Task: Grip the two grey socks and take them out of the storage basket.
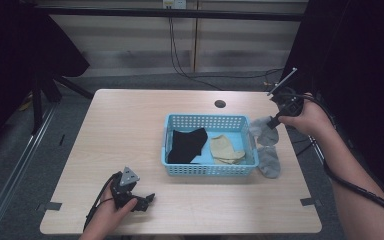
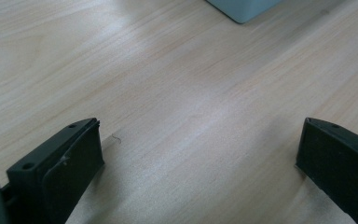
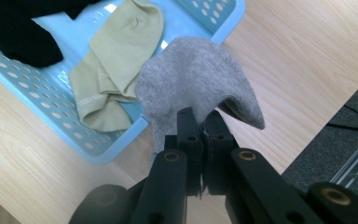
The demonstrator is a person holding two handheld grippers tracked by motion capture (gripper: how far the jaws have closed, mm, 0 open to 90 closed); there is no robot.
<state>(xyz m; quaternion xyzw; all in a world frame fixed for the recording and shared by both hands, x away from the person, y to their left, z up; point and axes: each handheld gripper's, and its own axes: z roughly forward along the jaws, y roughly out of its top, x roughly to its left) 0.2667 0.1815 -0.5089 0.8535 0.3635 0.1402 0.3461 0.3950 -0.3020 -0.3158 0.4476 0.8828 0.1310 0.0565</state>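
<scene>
Black jaws of your left gripper [image 1: 147, 200] stand wide apart at the near left of the table [image 1: 130, 125], holding nothing; in the left gripper view bare wood lies between them and a corner of the basket [image 2: 244, 9] shows far ahead. Your left hand [image 1: 107, 210] rests low on the table's near edge.

Past that, at mid-table, sits the blue basket [image 1: 207, 171]. You have a black sock [image 1: 187, 145] lying in its left half and a beige sock [image 1: 225, 149] in its right half, the two just beside each other.

Just right of the basket, a grey sock [image 1: 269, 162] lies flat on the wood, close to the basket's right wall.

Farther back and above it, your right gripper [image 1: 274, 121] is clamped tight on a second grey sock [image 3: 191, 79], which hangs from the jaws off the table. In the right gripper view it droops over the basket's corner, with the beige sock [image 3: 116, 70] beyond it. Your right hand [image 1: 307, 119] holds the gripper beyond the table's right side.
</scene>
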